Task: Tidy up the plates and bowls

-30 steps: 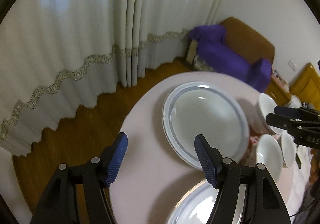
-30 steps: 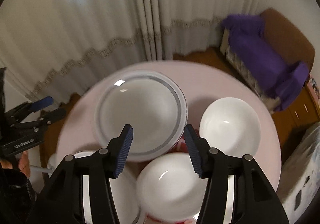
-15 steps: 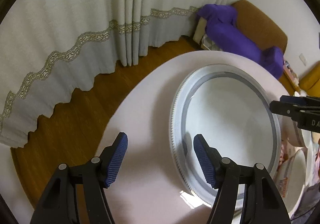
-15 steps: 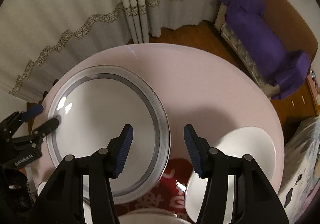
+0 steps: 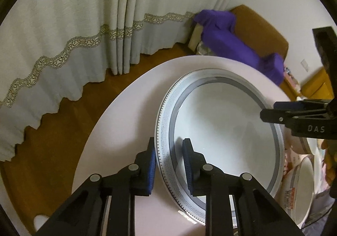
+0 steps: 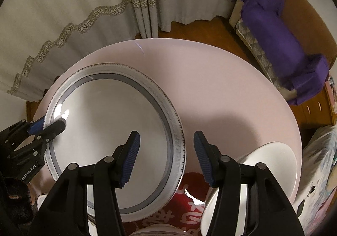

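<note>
Between left gripper (image 5: 168, 151) pads | plate (image 5: 221, 130) rim | right gripper (image 6: 166, 153) straddling opposite rim

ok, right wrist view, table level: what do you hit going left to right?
left gripper clamped on the rim → large plate → right gripper, jaws open astride the plate's right rim → white bowl → purple-draped sofa, off the table
</note>
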{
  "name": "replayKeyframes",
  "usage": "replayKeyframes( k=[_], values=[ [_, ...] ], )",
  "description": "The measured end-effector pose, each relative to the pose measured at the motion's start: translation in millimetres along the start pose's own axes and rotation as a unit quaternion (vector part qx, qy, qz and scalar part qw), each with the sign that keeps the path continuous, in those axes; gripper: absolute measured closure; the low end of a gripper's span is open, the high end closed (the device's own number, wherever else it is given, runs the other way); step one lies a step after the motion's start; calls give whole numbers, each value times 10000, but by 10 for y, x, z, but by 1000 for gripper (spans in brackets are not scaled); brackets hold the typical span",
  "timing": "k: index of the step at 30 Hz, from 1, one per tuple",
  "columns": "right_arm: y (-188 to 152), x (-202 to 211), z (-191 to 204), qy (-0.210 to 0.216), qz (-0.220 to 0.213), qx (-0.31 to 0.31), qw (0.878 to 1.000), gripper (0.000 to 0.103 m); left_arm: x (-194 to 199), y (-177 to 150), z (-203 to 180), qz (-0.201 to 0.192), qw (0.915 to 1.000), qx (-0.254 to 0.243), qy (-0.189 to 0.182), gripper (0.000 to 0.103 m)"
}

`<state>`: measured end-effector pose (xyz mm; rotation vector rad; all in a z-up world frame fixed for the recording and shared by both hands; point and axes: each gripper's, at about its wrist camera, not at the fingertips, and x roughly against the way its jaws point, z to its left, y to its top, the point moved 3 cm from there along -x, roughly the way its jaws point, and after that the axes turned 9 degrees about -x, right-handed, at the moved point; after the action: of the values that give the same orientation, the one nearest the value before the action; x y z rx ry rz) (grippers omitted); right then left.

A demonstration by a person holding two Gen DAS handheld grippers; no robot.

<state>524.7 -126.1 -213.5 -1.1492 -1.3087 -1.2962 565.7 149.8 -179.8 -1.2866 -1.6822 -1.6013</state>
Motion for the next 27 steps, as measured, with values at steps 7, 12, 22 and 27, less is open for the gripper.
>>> replayKeyframes(
  k=[7, 12, 22, 27],
  values=[
    [-37, -33, 71, -32, 38, 81, 10000, 49, 69, -229, 182, -145, 9998, -106, -43, 83],
    [-64, -72, 140, -177, 93, 164, 9997, 49, 118, -314, 216, -156, 9998, -74, -48, 83],
    [-109, -58, 150, -377, -13, 207, 9991, 72, 177, -331, 182, -196, 9998, -43, -61, 83],
    [-121, -1, 74, -95, -58, 177, 9998, 80, 179, -361, 148, -230, 9997, -101, 20, 83]
  ],
)
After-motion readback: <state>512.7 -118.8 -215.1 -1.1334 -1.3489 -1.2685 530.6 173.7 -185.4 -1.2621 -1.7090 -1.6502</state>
